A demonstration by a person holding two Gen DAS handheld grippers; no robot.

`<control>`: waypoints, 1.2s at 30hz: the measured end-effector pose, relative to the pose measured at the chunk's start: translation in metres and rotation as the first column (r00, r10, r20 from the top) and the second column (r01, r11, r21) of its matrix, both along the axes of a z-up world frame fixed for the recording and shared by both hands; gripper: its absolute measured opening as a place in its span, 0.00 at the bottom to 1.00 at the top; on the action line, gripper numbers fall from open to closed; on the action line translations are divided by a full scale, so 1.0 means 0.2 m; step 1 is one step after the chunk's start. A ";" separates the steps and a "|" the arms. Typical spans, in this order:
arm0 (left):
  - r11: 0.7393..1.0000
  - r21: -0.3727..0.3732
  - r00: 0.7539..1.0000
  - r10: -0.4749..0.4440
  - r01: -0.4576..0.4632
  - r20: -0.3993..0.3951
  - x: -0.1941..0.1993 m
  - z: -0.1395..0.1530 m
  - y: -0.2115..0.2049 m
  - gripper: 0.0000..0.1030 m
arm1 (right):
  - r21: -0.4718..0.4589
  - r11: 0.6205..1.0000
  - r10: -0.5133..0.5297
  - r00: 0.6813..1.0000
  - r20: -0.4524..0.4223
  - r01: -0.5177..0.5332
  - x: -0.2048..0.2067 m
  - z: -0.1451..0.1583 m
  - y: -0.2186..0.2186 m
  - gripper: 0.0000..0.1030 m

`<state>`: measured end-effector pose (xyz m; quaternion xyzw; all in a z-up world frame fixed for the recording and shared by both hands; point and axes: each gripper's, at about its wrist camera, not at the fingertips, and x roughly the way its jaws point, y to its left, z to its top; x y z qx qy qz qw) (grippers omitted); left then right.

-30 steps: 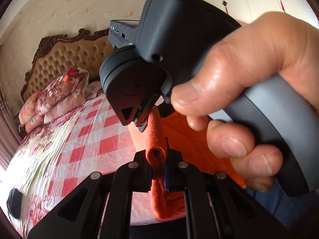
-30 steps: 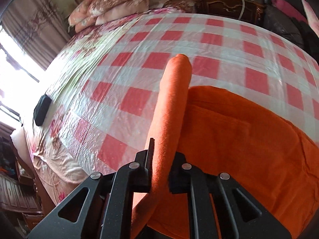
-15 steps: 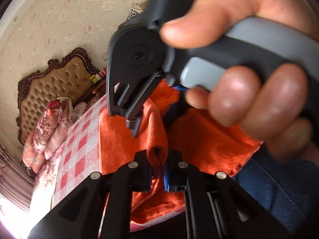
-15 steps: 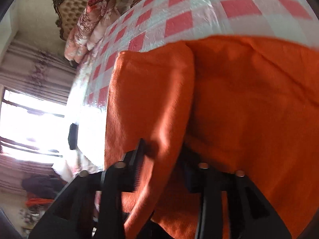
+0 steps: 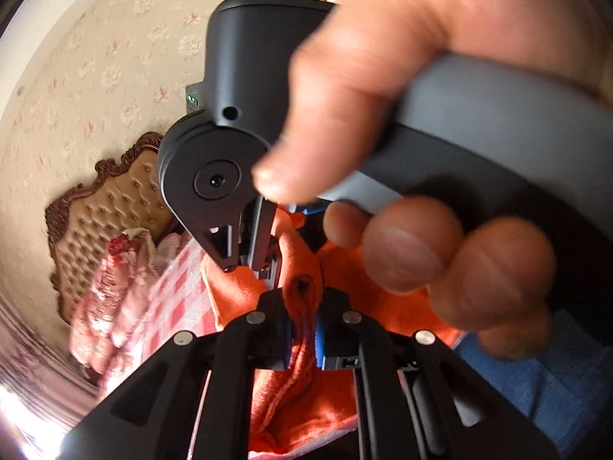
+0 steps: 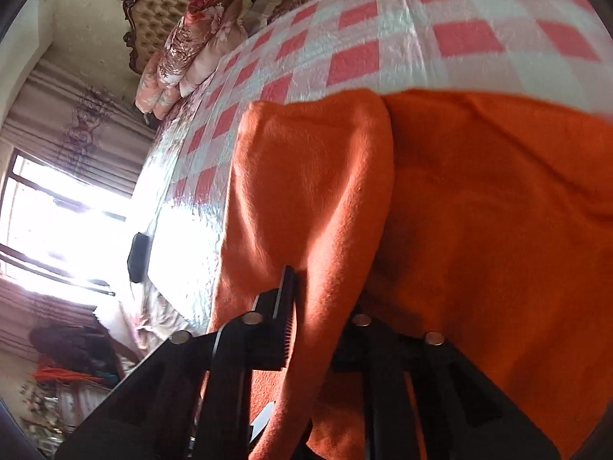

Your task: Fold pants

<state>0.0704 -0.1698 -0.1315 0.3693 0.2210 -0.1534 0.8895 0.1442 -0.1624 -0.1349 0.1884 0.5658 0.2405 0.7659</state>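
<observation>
Since a second ago both grippers have swung across the bed and sunk, so the orange pants (image 6: 479, 199), then a thin raised ridge over the checks, now spread wide across the lower right of the right wrist view, lying on the red-and-white checked bedspread (image 6: 421, 38) near its front edge. One flap of the cloth rises from the flat part, from upper centre down to the bottom centre of that view, and runs straight into the right gripper (image 6: 318, 329); its jaws have just come together on that flap after a brief loosening, which looks like a re-grip to seat the cloth deeper before the fold is laid. In the left wrist view the left gripper (image 5: 302, 329) is clamped on a bunched edge of the same pants at lower centre, the fabric pinched into a tight roll between the blue-lined pads. Just above it, filling the centre and upper right, a hand (image 5: 440, 153) is wrapped round the grey handle of the right gripper, whose fingertips (image 5: 264, 264) reach the cloth just beside the left one's hold. The two holds sit so close, I judge, because both pinch one end of the garment, carrying it over as a single edge so the layers stay aligned. Farther out, floral pillows (image 6: 191, 46) are stacked against the tufted headboard (image 6: 164, 4) at upper left, a bright window (image 6: 57, 230) glares at left, and a small black object (image 6: 138, 257) lies by the bed's left edge.
</observation>
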 end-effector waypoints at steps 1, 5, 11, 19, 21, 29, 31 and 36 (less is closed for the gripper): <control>0.999 -0.049 1.000 0.004 -0.004 -0.019 0.01 0.03 0.01 0.10 | -0.027 1.000 0.001 1.000 0.018 -0.001 -0.01 0.02 -0.01 0.05; 0.979 -0.204 0.999 -0.031 0.022 -0.039 -0.01 0.14 0.10 0.78 | -0.063 0.998 -0.014 0.999 0.040 0.017 -0.01 0.07 -0.10 0.04; 0.934 -0.347 0.985 0.027 -0.085 -0.170 0.02 0.22 0.38 0.78 | -0.073 0.995 -0.062 0.998 0.025 0.063 -0.02 0.08 -0.34 0.04; 0.936 -0.340 0.973 0.009 -0.089 -0.230 0.05 0.17 0.46 0.78 | -0.176 0.970 -0.167 0.986 0.031 0.169 -0.18 0.03 -0.82 0.04; 0.938 -0.339 0.970 -0.011 -0.074 -0.242 0.07 0.15 0.44 0.78 | -0.163 0.967 -0.203 0.979 -0.021 0.197 -0.19 -0.07 -0.90 0.06; 0.946 -0.321 0.970 -0.026 -0.055 -0.243 0.09 0.10 0.38 0.79 | -0.084 0.964 -0.247 0.968 0.055 0.251 -0.17 0.00 -0.98 0.67; 0.947 -0.313 0.970 -0.010 -0.069 -0.242 0.10 0.10 0.39 0.79 | -0.086 0.962 -0.257 0.965 0.051 0.261 -0.15 0.01 -0.97 0.41; 0.936 -0.336 0.970 0.017 -0.101 -0.244 0.11 0.11 0.42 0.79 | -0.160 0.958 -0.235 0.971 0.044 0.239 -0.10 -0.01 -0.93 0.06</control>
